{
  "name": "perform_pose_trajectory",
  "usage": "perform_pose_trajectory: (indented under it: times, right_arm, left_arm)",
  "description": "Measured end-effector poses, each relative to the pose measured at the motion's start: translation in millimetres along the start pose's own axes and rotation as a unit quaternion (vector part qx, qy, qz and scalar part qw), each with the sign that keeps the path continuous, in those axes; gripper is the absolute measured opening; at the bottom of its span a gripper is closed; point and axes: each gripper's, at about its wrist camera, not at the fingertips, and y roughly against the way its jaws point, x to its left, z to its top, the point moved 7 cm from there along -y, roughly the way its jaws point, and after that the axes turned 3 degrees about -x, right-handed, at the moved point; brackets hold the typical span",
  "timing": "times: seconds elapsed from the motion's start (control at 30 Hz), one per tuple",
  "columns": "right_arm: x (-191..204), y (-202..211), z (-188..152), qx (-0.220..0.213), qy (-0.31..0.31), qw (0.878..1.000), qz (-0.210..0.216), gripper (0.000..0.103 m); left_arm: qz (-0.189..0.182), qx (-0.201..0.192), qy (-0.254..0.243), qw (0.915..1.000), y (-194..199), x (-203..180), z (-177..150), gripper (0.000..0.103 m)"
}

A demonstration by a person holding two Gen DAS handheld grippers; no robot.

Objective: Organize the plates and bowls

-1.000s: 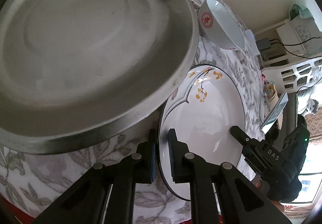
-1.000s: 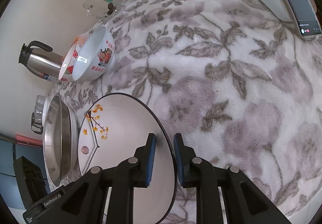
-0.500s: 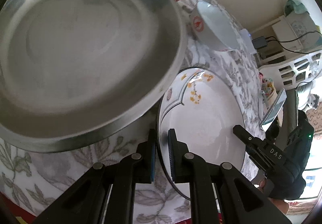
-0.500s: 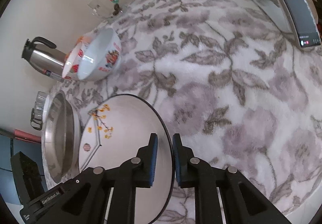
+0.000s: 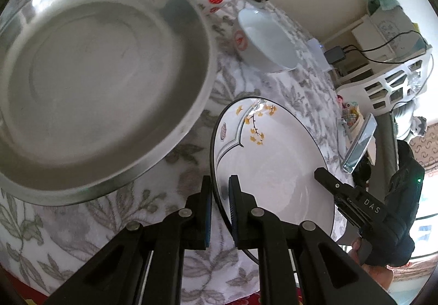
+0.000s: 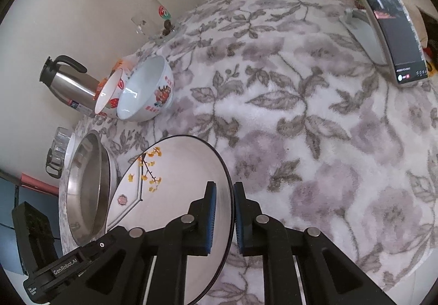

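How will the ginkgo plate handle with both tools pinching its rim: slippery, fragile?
Likely stiff: the ginkgo plate keeps its shape with the left tool and right tool at opposite edges. Probably slippery, since its surface looks glossy. Looks ceramic, so probably chips if knocked against the steel basin.

Left claw point(image 5: 219, 190), right claw point(image 6: 224, 199): both clamped.

plate point(image 6: 175, 195) | drawn away from steel basin point(image 5: 95, 80) | tablecloth gap wider than earlier

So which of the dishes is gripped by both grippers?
The white plate with yellow flowers, its rim between both grippers' fingers; the steel basin and bowls sit untouched.
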Motion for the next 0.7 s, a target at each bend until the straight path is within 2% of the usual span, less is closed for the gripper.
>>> perform_pose_trajectory:
  times: [0.4, 0.7]
  right_arm:
    - [31.3, 42.9, 15.9, -0.067, 0.025, 0.997, 0.026, 0.014]
    - [72.5, 51.6, 14.2, -0.089, 0.054, 0.993, 0.052, 0.014]
  left_arm:
    - [-0.044, -0.055, -0.021, 0.9973, 43.7, -17.1, 20.7, 0.012]
    - [-0.056, -0.099, -0.012, 0.9934, 84.2, -3.1, 39.1, 0.012]
